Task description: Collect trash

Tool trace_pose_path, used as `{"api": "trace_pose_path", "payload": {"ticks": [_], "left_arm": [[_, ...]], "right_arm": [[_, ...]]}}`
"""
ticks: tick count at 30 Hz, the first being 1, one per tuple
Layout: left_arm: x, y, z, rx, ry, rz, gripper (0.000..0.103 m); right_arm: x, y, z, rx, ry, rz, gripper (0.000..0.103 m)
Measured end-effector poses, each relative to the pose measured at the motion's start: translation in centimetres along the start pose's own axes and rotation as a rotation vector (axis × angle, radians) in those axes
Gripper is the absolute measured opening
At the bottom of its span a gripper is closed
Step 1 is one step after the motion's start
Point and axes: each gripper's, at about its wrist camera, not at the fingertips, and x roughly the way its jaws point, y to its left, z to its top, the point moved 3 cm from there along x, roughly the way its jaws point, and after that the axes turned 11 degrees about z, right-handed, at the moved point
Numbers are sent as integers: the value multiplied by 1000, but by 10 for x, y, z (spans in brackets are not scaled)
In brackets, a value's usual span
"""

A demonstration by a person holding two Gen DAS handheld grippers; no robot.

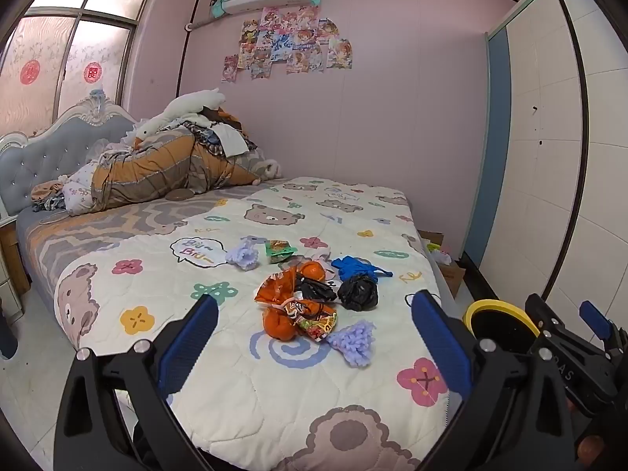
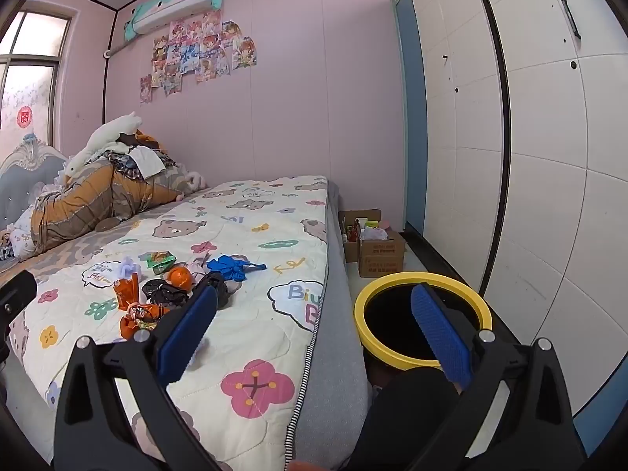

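A heap of trash lies on the bear-print bedspread (image 1: 251, 384): orange wrappers (image 1: 292, 306), a black plastic bag (image 1: 358, 292), a blue bag (image 1: 355, 267), a green packet (image 1: 279, 250) and two lilac fluffy scraps (image 1: 353, 342). My left gripper (image 1: 314, 314) is open and empty, hovering over the bed in front of the heap. My right gripper (image 2: 314, 310) is open and empty, held over the bed's right edge, one finger above the yellow-rimmed bin (image 2: 422, 316) on the floor. The heap shows in the right wrist view (image 2: 172, 294), left of that gripper. The right gripper also shows in the left wrist view (image 1: 581, 337).
Piled bedding and a plush goose (image 1: 176, 157) fill the head of the bed. Cardboard boxes (image 2: 376, 251) stand on the floor beyond the bin. A white wardrobe (image 2: 549, 157) lines the right wall, leaving a narrow aisle beside the bed.
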Motion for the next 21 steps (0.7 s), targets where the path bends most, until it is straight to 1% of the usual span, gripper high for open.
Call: {"api": "trace_pose_path", "payload": {"ticks": [8, 13, 15, 21], "left_arm": [[0, -1, 0, -2, 7, 0, 95], [-2, 4, -1, -3, 8, 1, 95], [4, 3, -2, -6, 14, 5, 95], [6, 3, -4, -10, 21, 5, 95]], "right_arm": [[2, 0, -1, -1, 6, 2, 95], [4, 2, -2, -2, 9, -1, 95], [4, 1, 0, -1, 11, 1, 95], [5, 2, -3, -1, 13, 1, 95]]}}
